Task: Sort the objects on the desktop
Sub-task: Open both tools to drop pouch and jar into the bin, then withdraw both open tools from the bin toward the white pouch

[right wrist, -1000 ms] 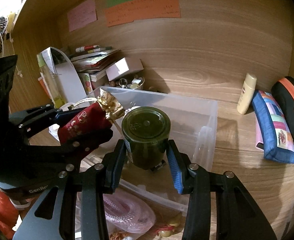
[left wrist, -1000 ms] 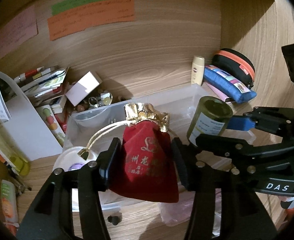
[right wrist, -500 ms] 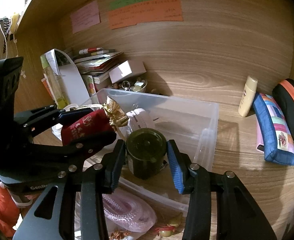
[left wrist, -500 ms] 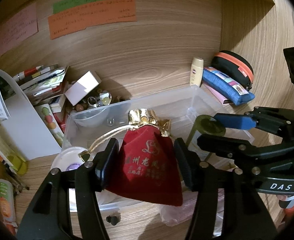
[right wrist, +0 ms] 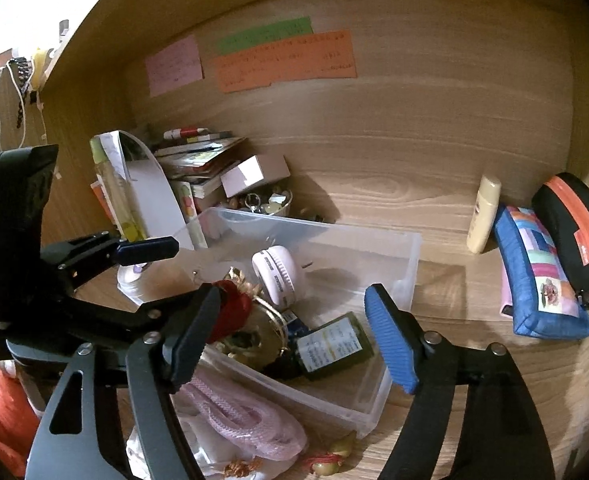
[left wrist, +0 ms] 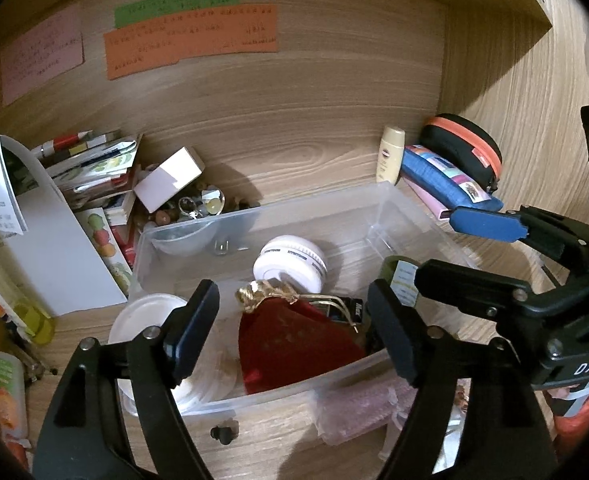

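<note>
The clear bin (left wrist: 378, 204) already contains the red pouch (left wrist: 294, 344), green jar (right wrist: 334, 346) and a white round case (left wrist: 290, 266). Both the left gripper (left wrist: 294, 320) and right gripper (right wrist: 294, 332) hover over it, spread wide and empty. Left outside it: pink mesh bag (right wrist: 238, 420) at its near wall, lotion bottle (right wrist: 482, 216) and pencil cases (right wrist: 534, 276) beyond its right end.

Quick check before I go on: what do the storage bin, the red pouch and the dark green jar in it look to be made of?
Rectangular clear storage bin: see-through plastic, glossy; the wood grain shows through its walls. Red drawstring pouch with gold trim: soft fabric, matte and velvety-looking, with a shiny crinkled gold collar and cord. Dark green jar with a pale paper label: probably glass, though tinted plastic is possible; its surface is smooth.
</note>
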A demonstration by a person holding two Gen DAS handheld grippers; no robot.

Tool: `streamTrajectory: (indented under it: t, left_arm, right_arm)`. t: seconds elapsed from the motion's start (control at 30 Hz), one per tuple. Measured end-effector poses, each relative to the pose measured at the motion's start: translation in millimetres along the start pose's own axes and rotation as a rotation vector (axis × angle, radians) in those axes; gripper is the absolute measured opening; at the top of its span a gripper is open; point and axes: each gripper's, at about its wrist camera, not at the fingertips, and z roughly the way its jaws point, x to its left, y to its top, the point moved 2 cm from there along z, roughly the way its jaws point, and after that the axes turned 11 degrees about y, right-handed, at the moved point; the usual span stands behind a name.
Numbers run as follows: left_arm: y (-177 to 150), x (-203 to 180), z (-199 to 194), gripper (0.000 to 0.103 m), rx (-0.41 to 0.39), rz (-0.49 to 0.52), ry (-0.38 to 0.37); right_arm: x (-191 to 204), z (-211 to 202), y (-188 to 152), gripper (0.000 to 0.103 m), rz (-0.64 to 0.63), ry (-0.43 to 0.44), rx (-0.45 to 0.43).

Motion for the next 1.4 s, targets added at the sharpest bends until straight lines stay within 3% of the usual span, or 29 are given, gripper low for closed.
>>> streamTrajectory:
  t: [0.2,0.27,0.4,0.83,1.4]
  left_arm:
    - [2,0,-10,0.081,0.003,-0.001,-0.035]
    - [3,1,-15,0.088,-0.005,-0.003,-0.028]
    - [4,9,-26,0.091,-0.024,-0.023,-0.021]
    - [-10,48,-49,0.093,-0.033,-0.091,0.026]
    - [-66,85,-36,0.093,0.116,-0.145,0.064]
  right_arm:
    - [0,-8,2,0.086,0.006,-0.001,-0.022]
    - [1,-13,4,0.09,0.01,0.003,-0.027]
    - [3,-22,4,0.098,0.016,-0.002,-0.041]
    - [4,-46,-4,0.099,0.052,-0.032,-0.056]
    - [-9,-46,-40,0.099,0.06,-0.153,0.037]
